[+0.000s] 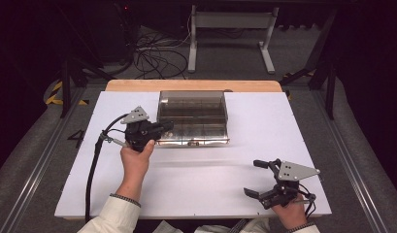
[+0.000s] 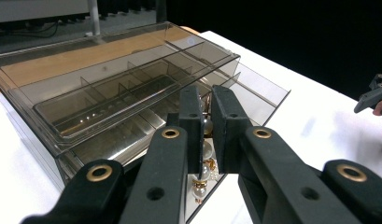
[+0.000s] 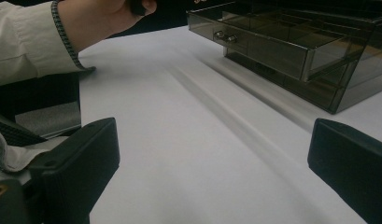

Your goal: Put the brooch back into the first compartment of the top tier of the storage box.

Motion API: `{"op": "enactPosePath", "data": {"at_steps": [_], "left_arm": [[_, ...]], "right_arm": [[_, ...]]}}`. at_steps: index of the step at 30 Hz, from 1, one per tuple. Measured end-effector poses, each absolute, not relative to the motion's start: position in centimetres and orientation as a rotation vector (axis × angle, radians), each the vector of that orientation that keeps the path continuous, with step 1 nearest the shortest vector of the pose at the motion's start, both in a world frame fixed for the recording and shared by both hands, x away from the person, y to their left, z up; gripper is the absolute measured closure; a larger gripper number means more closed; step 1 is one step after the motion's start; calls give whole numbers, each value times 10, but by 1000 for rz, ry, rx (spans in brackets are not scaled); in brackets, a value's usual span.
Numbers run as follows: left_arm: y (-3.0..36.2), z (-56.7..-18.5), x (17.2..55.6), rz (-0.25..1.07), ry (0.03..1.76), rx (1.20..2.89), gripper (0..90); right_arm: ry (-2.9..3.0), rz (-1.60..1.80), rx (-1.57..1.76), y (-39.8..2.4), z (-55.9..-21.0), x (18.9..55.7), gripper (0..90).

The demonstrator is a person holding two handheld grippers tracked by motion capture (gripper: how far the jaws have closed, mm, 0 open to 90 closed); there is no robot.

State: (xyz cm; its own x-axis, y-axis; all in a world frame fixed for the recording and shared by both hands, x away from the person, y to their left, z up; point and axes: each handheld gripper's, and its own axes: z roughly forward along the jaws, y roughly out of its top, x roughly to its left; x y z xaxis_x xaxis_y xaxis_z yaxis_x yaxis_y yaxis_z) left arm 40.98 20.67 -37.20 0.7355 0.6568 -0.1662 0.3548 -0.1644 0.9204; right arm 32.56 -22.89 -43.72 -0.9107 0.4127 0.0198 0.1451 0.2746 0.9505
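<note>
White tabletop (image 1: 201,189): L gripper (image 2: 206,122) fingers clamped on pearl jewellery (image 2: 205,161) by organiser (image 1: 192,116), R gripper (image 1: 258,178) fingers apart

White table (image 1: 201,165), smoky clear drawer box (image 1: 192,104) on it

Just beyond the left gripper's (image 2: 206,122) matt black plastic jaws, which carry dull brass-coloured rivets, stands a drawer box (image 1: 192,104) of smoky clear plastic, glossy and smooth, its thin walls catching reflections. Between the jaws and just below their tips hangs a string of pearls (image 2: 202,175), glossy and pale, with shiny gold-coloured metal links. The drawer (image 3: 272,44) ahead of the right gripper's (image 3: 212,163) jaws has two small shiny metal knobs (image 3: 225,37). Under those matt black pads lies the white table cover (image 1: 264,141), smooth and matt like paper. Past the box runs a strip of pale bare wood (image 1: 138,85). The sleeve (image 3: 25,42) beside the jaws is soft, pale woven cloth.
</note>
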Motion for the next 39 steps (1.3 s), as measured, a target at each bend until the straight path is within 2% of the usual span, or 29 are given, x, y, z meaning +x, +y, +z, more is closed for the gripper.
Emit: {"op": "enactPosePath", "data": {"at_steps": [12, 39], "left_arm": [[202, -377, 413, 380, 814, 1798, 837], [193, -397, 421, 401, 849, 1862, 835]], "right_arm": [[2314, 1687, 514, -229, -437, 325, 29], [2316, 1688, 516, -230, -437, 326, 29]]}}
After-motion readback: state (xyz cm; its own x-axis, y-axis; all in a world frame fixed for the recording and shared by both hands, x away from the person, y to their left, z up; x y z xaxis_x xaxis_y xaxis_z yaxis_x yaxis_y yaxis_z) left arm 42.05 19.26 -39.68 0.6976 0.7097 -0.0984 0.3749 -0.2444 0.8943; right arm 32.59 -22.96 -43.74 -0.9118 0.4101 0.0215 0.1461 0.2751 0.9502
